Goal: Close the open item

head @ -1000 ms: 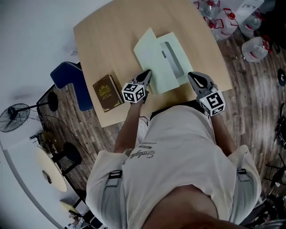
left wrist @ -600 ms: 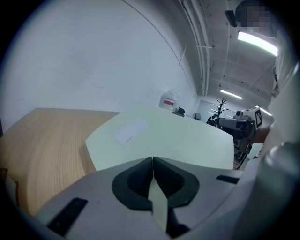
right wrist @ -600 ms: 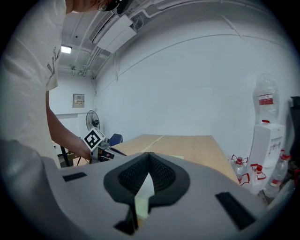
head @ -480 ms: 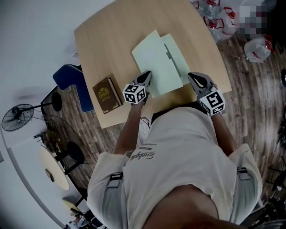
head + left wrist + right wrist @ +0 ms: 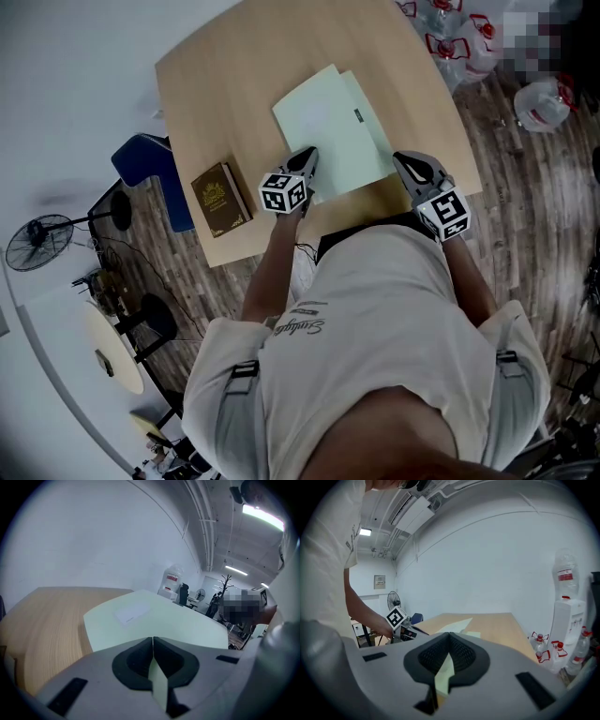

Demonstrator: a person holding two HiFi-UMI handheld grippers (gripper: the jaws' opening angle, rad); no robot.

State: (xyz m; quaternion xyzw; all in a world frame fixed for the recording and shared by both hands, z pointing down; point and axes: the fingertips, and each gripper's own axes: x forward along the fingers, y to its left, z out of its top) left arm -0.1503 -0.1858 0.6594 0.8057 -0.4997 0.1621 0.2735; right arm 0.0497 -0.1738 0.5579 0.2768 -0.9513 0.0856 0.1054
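— Where is the folder?
— The pale green folder [image 5: 328,131] lies on the wooden worktop [image 5: 234,75], straight in front of the person. Its front cover is down over the back leaf, and a narrow strip of that leaf shows along the right edge.
— Flat shut?
— Close to it. In the right gripper view the cover's corner looks a shade lifted.
— And the left gripper?
— The left gripper [image 5: 306,155] has its fingers clenched together, tips meeting over the folder's near left corner. A pale green sliver shows in the slit behind the tips. Whether that is cover pinched there or only seen through the slit, I cannot tell.
— The right one?
— The right gripper [image 5: 405,161] is clenched too, tips together. It is just beside the folder's near right corner, at the worktop's front edge.
— Anything else about?
— A brown book [image 5: 217,199] with gold print lies well left of the folder, near the worktop's left edge. A blue chair [image 5: 155,173] stands beside that edge, and water bottles [image 5: 539,98] sit on the floor off to the right.
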